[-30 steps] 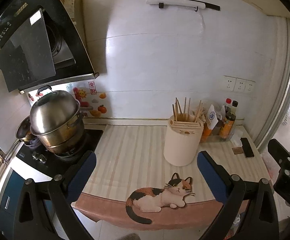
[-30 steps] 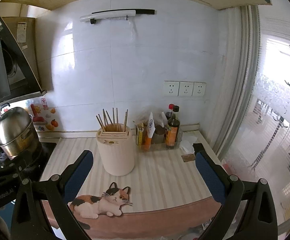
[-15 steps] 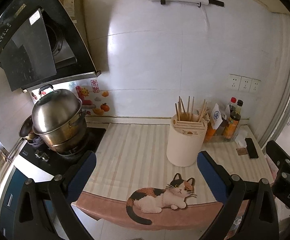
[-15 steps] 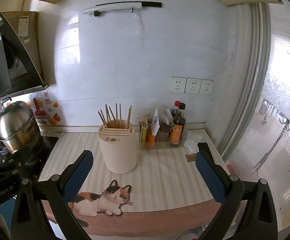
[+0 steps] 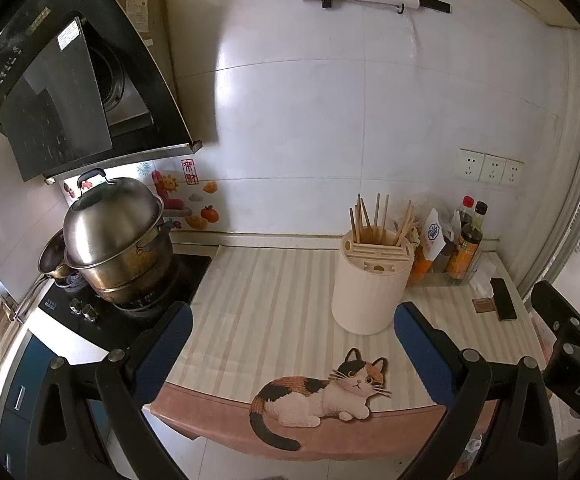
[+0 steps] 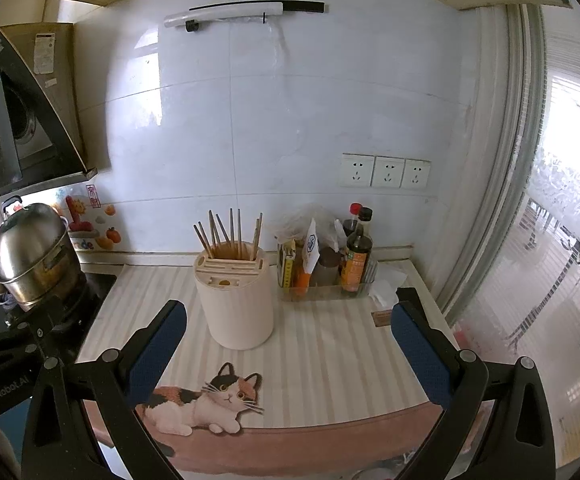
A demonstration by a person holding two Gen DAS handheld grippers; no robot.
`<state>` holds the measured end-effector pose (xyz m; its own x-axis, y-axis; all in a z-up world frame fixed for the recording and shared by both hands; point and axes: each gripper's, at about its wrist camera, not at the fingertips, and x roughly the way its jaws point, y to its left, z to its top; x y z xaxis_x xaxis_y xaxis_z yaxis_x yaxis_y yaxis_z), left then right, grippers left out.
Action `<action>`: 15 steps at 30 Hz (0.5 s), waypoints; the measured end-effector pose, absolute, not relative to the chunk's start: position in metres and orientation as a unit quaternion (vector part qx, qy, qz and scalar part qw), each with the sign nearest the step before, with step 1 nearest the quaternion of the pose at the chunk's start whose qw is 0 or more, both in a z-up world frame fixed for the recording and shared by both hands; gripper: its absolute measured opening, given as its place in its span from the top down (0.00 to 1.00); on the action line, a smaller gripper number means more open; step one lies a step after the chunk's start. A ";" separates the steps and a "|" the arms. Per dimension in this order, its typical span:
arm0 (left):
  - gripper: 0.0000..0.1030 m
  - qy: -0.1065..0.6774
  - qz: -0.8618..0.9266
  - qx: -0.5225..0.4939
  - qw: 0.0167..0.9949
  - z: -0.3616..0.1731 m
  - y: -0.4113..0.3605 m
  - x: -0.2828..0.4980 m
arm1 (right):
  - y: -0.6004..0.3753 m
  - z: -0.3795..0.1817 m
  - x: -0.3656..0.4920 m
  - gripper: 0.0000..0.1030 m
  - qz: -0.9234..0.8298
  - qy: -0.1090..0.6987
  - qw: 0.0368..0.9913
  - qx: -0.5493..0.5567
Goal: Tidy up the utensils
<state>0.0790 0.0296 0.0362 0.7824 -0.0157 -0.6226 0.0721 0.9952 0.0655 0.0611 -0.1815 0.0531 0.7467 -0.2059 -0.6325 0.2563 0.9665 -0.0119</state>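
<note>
Claws: left claw (image 5: 292,332) and right claw (image 6: 290,328) both spread wide, empty, hovering off the tabletop's near edge.
Holder: cream round plastic utensil holder (image 6: 233,300) upright on the striped tabletop (image 6: 330,360), behind the printed cat.
Utensils: wooden chopsticks (image 6: 229,232) stand loosely in the holder's back compartment; front slots look unfilled.
Progress: seemingly at the start; nothing gripped, sorting left to do.

Cream utensil holder (image 5: 372,284) carries tan wooden chopsticks (image 5: 378,218), and the counter mat (image 5: 265,300) shows beige-and-white stripes with a pinkish-brown edge. A calico cat print (image 6: 205,400) sits there in orange, black and white.
</note>
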 end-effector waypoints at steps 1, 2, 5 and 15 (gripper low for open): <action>0.00 0.329 -0.023 0.044 0.943 0.036 0.029 0.080 | -0.181 0.053 0.061 0.00 -0.125 0.333 0.934 0.037; 0.00 0.329 -0.023 0.043 0.943 0.037 0.028 0.080 | -0.181 0.053 0.061 0.00 -0.125 0.333 0.934 0.037; 0.00 0.329 -0.023 0.043 0.943 0.037 0.028 0.080 | -0.181 0.053 0.061 0.00 -0.124 0.334 0.934 0.037; 0.00 0.327 -0.024 0.044 0.944 0.038 0.025 0.080 | -0.180 0.054 0.062 0.00 -0.124 0.333 0.934 0.036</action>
<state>0.0800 0.0253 0.0379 0.7850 -0.0172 -0.6192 0.0742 0.9950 0.0664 0.0616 -0.1801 0.0535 0.7480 -0.2072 -0.6306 0.2558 0.9666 -0.0143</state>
